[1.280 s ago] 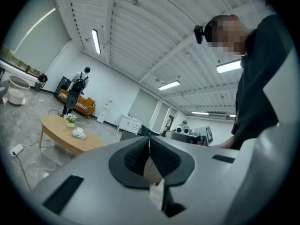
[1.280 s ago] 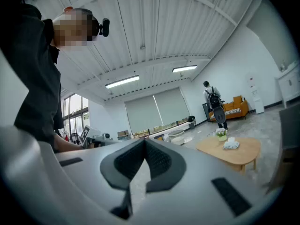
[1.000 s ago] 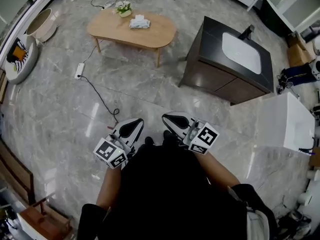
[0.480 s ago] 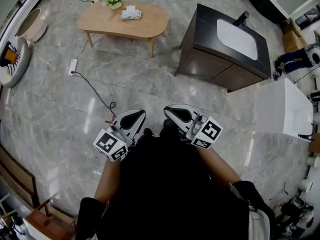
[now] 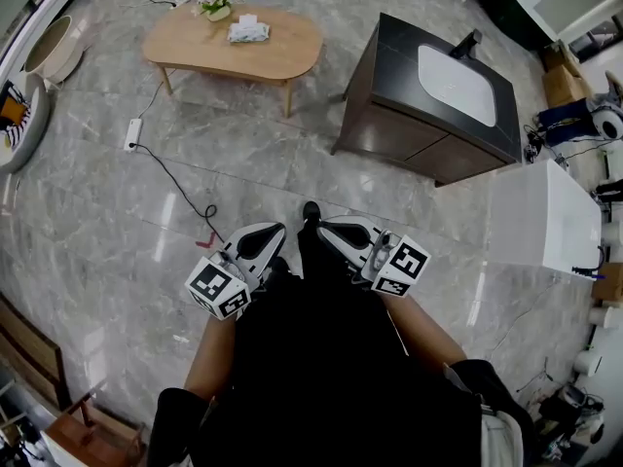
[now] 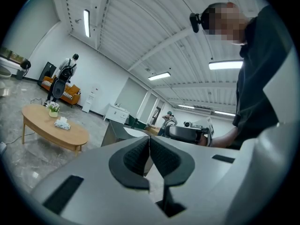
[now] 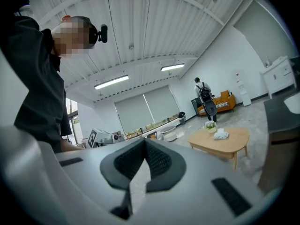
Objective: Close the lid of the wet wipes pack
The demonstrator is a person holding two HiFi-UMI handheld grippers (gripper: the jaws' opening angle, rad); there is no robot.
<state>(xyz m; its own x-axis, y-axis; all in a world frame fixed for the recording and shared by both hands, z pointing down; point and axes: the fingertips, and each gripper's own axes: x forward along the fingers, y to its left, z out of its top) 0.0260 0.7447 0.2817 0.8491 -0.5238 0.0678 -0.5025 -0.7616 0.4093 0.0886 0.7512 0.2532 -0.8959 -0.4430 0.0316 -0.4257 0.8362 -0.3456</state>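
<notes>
Head view: left claw [image 5: 274, 233] and right claw [image 5: 324, 228] both clenched empty; one wipes pack [image 5: 248, 31] on one table [image 5: 287, 54].

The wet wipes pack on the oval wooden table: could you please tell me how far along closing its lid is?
Done: nothing that shows. The wet wipes pack lies on the wooden table across the room, too small to read its lid. In hand: nothing. The left claw and right claw are shut and empty, close to the person's body. Left: walk over, reach the pack, press the lid shut.
</notes>
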